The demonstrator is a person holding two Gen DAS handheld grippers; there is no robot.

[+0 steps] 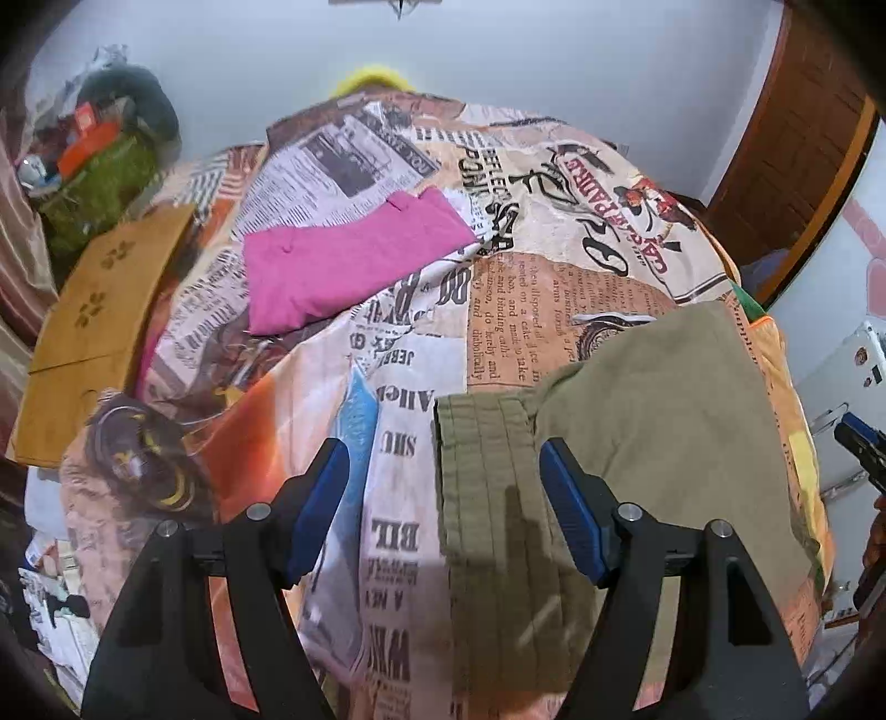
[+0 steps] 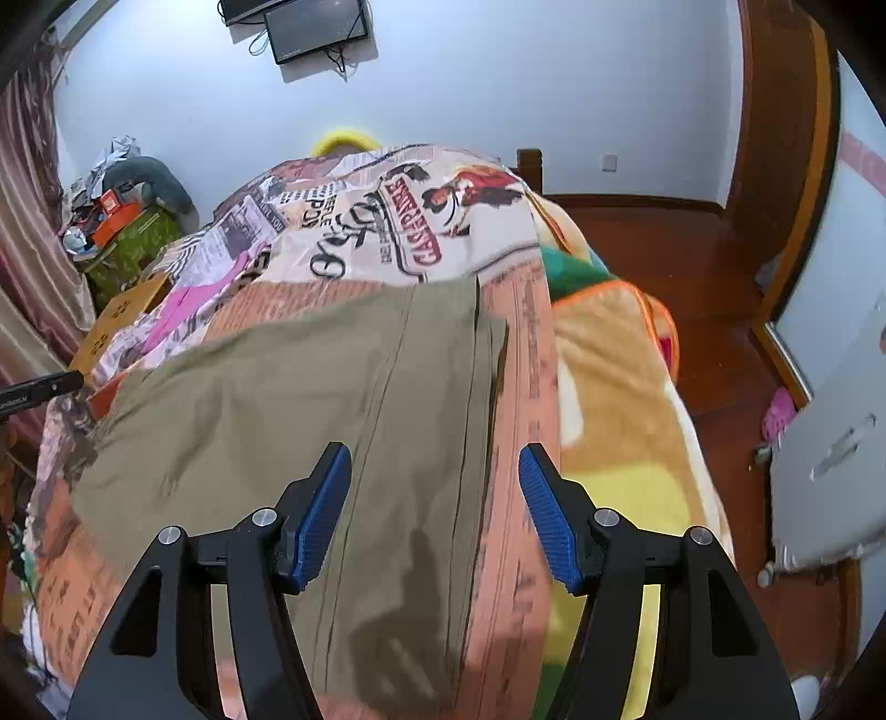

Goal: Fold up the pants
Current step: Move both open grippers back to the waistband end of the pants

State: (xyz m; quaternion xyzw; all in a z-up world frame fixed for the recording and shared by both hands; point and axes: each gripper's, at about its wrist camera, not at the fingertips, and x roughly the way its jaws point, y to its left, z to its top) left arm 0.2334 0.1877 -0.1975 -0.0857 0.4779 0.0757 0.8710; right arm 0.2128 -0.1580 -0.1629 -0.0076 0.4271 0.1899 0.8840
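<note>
The olive pants point(image 1: 637, 421) lie flat on a bed covered by a newspaper-print bedspread point(image 1: 498, 310). In the left wrist view, the left gripper point(image 1: 446, 459) hangs above the ribbed waistband end of the pants, its blue pads point(image 1: 324, 509) spread wide and holding nothing; the waistband edge runs just inside the right-hand finger, with bare bedspread under the left-hand finger. Ahead and to the left of this gripper lies a folded pink garment point(image 1: 343, 260), well apart from the pants, and further left a tan cardboard piece point(image 1: 94, 310). At the far right edge of this view the other gripper's blue tip shows.

The right wrist view shows what the left cannot: the leg end of the pants point(image 2: 310, 399), with long seams running ahead between the fingers. The right gripper point(image 2: 434, 462) is likewise wide apart and empty, over the pants' right edge. To its right a yellow-and-orange blanket point(image 2: 614, 399) spills toward the wooden floor point(image 2: 692, 260). A dark monitor point(image 2: 315, 25) hangs on the wall far ahead.
</note>
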